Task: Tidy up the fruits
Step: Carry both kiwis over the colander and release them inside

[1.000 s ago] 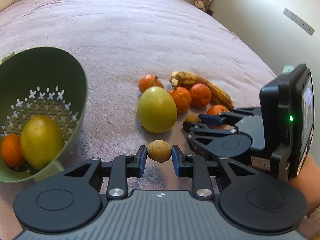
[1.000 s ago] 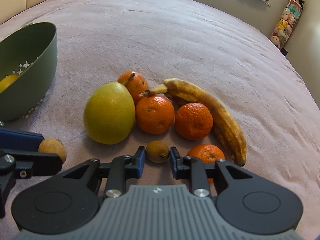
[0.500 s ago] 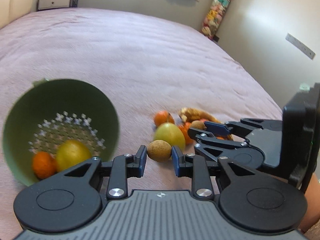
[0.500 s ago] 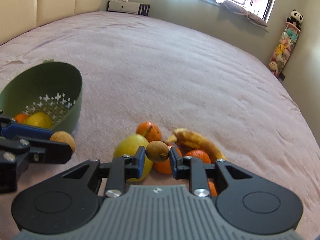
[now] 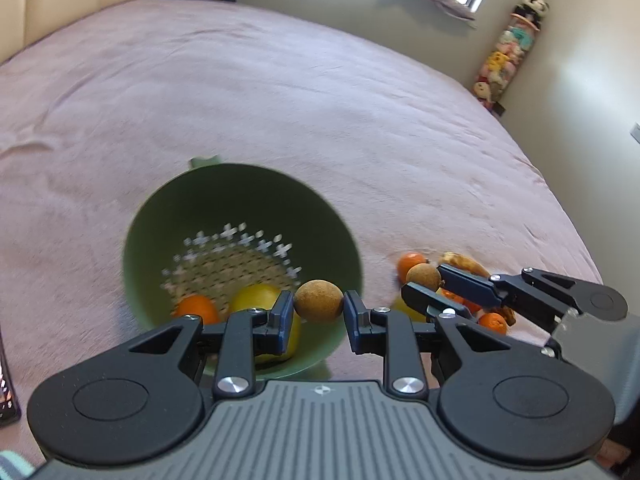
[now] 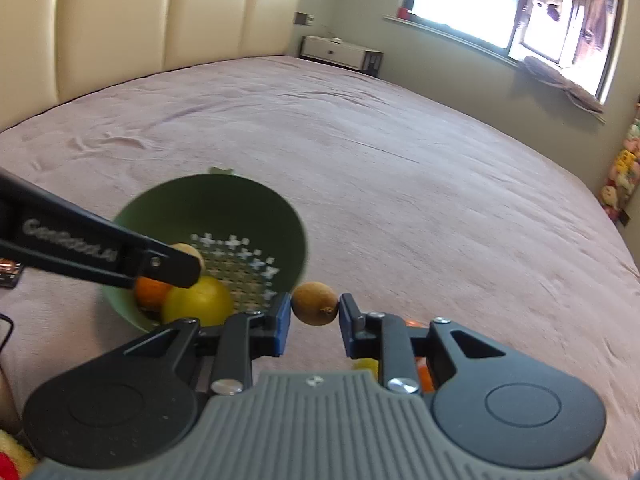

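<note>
Fruits: my left gripper (image 5: 319, 307) clamps one small brown fruit (image 5: 319, 301) above the green colander (image 5: 240, 216), right gripper (image 6: 314, 309) clamps another brown fruit (image 6: 314, 303) beside it.

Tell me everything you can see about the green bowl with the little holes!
The green bowl looks like a smooth plastic colander, deep and round, with a small tab on its far rim. White cross-shaped cutouts and small holes pattern its bottom and lower wall. It sits tilted on the pink bedspread, its opening tipped toward the cameras. Inside lie an orange and a yellow-green fruit, which touch each other. Neither hand-held gripper touches it.
</note>
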`<state>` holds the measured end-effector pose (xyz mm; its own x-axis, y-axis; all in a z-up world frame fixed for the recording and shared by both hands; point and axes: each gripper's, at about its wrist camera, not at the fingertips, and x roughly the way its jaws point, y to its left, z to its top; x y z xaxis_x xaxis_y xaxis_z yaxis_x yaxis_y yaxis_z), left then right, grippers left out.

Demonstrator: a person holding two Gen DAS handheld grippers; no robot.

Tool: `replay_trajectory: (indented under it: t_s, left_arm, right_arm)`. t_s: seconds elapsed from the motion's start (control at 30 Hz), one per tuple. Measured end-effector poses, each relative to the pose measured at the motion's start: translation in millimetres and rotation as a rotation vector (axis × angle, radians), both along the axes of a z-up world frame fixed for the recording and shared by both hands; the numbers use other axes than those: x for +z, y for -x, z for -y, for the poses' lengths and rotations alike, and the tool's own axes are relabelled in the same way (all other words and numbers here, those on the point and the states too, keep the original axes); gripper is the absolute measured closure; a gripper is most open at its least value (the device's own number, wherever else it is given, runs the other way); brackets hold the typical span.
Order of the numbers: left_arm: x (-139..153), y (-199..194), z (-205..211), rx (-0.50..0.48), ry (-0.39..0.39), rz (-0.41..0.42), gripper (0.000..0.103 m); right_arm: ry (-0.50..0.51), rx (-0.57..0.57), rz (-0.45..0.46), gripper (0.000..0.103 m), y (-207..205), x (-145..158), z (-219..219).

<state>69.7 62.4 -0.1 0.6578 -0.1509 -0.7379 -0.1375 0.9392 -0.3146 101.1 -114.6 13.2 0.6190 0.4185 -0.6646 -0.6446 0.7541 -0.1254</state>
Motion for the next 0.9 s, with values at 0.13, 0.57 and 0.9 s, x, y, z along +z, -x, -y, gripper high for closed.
replay_trajectory:
  t_s: [0.13, 0.57, 0.9]
  left_arm:
    - [-3.8, -0.1, -21.9, 0.028, 0.062, -0.037, 0.073]
    - [-20.2, -0.8, -66.1, 0.106, 0.195, -0.133, 0.073]
    - [-34.8, -11.2, -54.3, 0.067, 0.121, -0.201, 0.073]
  right_arm:
    - [-0.013, 0.07, -0.037, 0.08, 5.8, 3.5, -16.9]
    - [0.054, 0.217, -0.201, 0.08, -7.5, 4.4, -55.8]
    - [0.111, 0.257, -0.305, 0.08, -24.6, -8.9, -63.3]
